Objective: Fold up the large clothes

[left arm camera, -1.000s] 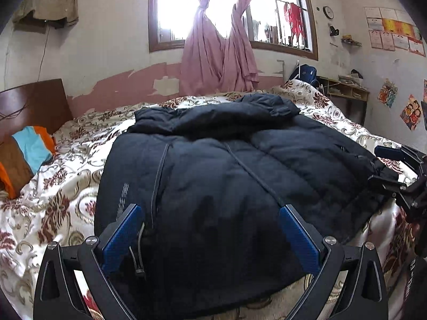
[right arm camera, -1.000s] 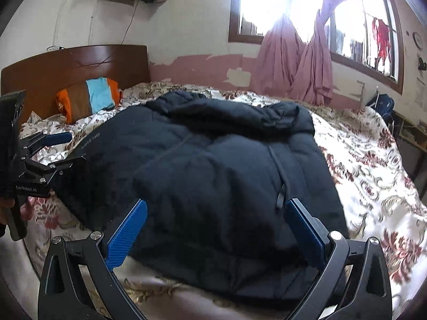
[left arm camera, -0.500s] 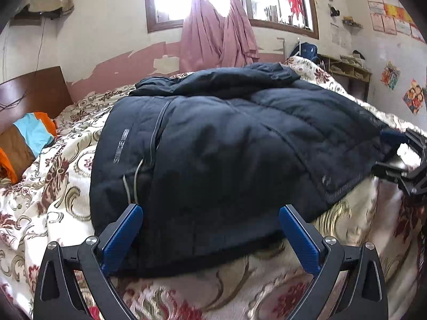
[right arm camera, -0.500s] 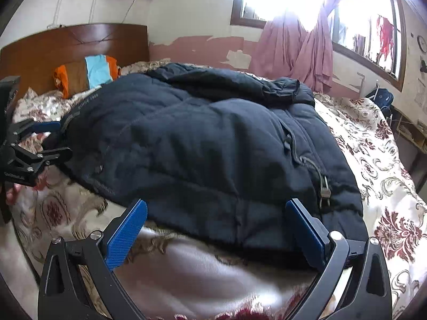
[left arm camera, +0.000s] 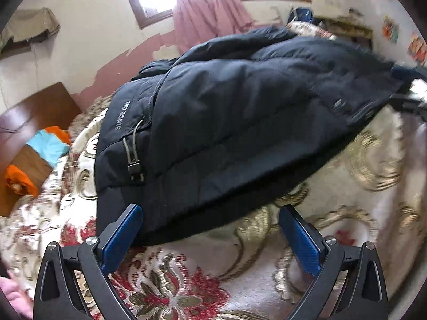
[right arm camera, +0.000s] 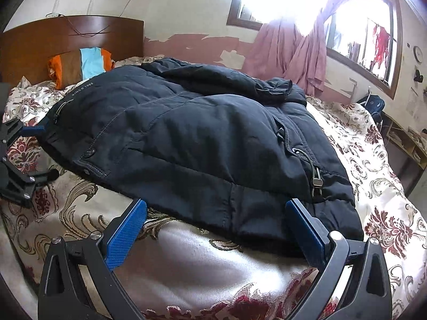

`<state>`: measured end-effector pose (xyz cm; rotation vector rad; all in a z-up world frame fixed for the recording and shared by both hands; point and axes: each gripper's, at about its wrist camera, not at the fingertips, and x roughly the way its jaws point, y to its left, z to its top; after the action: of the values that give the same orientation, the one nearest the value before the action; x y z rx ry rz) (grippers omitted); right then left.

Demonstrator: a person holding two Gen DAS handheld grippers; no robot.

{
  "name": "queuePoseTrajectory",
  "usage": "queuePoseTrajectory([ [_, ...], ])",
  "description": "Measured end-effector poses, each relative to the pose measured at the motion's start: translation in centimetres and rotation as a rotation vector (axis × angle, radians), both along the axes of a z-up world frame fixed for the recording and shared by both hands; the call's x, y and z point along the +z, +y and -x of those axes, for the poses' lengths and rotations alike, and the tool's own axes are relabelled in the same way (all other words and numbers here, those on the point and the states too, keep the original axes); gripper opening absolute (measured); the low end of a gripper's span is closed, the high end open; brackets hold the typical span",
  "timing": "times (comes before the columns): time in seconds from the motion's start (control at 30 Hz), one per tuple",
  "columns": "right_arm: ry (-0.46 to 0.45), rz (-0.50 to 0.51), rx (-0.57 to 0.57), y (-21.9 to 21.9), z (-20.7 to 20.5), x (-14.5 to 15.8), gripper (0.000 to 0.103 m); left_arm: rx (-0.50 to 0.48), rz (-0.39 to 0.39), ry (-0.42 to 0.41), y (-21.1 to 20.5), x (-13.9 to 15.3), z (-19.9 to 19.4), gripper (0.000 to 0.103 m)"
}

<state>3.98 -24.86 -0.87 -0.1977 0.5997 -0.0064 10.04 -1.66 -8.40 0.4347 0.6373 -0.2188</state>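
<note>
both grippers drop to the jacket's near hem

nearest the camera, the left gripper (left arm camera: 210, 229) has its blue fingers spread wide apart with nothing between them; the left finger (left arm camera: 124, 233) touches the hem's corner at about 7 o'clock in its view, the other hangs over bare bedspread (left arm camera: 267, 274). a second ago these fingers sat over the middle of the garment, so the tool has pulled back and dipped to the edge. the right gripper (right arm camera: 216, 229) has done the same: its fingers are also wide apart, and its right finger lies against the hem at 5 o'clock.

beyond them the dark padded jacket (right arm camera: 202, 133) lies on the bed, sleeves folded across its upper part, drawcord toggle (left arm camera: 134, 169) showing near the hem. my reading: the side folds look done and the hem is about to be gripped for the lengthwise fold.

farthest off, the headboard (right arm camera: 72, 40) stands at 10 o'clock in the right view, and the pink curtain (right arm camera: 296, 50) at 1 o'clock.
</note>
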Motion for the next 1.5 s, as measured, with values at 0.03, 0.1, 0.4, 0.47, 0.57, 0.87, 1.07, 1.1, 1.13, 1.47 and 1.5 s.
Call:
queuePoseTrajectory([
  [0.03, 0.000, 0.001, -0.001, 0.0, 0.0, 0.0, 0.101, 0.011, -0.015, -0.005, -0.3, -0.1, -0.3, 0.103],
  [0.1, -0.001, 0.006, -0.001, 0.0, 0.1, 0.0, 0.101, 0.037, -0.048, -0.025, -0.7, -0.3, -0.6, 0.103],
  [0.4, 0.021, 0.079, 0.007, -0.5, 0.4, 0.3, 0.101, 0.113, -0.158, -0.182, -1.8, 0.3, -0.2, 0.086],
  [0.47, 0.036, 0.093, 0.019, -0.6, 0.5, 0.3, 0.101, 0.123, -0.149, -0.191, -1.4, 0.9, -0.2, 0.074],
  [0.57, 0.042, 0.124, 0.036, -0.6, 0.5, 0.4, 0.101, 0.108, -0.120, -0.182, -1.0, 1.8, -0.8, 0.063],
  [0.87, 0.028, 0.156, 0.046, -0.4, 0.6, 0.8, 0.101, 0.003, -0.047, -0.178, -1.5, 5.8, -1.5, 0.013],
  [1.07, -0.038, 0.278, 0.044, 1.4, -0.1, 1.0, 0.101, -0.009, 0.095, -0.100, -0.2, 9.8, -2.9, 0.010],
  [1.1, -0.052, 0.312, 0.026, 1.7, -0.3, 1.0, 0.101, -0.010, 0.113, -0.091, 0.0, 10.3, -3.1, 0.010],
  [1.13, -0.063, 0.341, 0.006, 1.9, -0.6, 1.0, 0.101, -0.009, 0.130, -0.084, 0.2, 10.7, -3.3, 0.010],
  [1.47, -0.193, 0.330, -0.096, 0.5, 0.3, 2.1, 0.047, -0.013, 0.137, -0.119, 0.5, 11.5, -2.7, 0.010],
  [1.5, -0.198, 0.327, -0.080, 0.6, 0.5, 2.1, 0.035, -0.008, 0.132, -0.127, 0.6, 11.2, -2.4, 0.009],
])
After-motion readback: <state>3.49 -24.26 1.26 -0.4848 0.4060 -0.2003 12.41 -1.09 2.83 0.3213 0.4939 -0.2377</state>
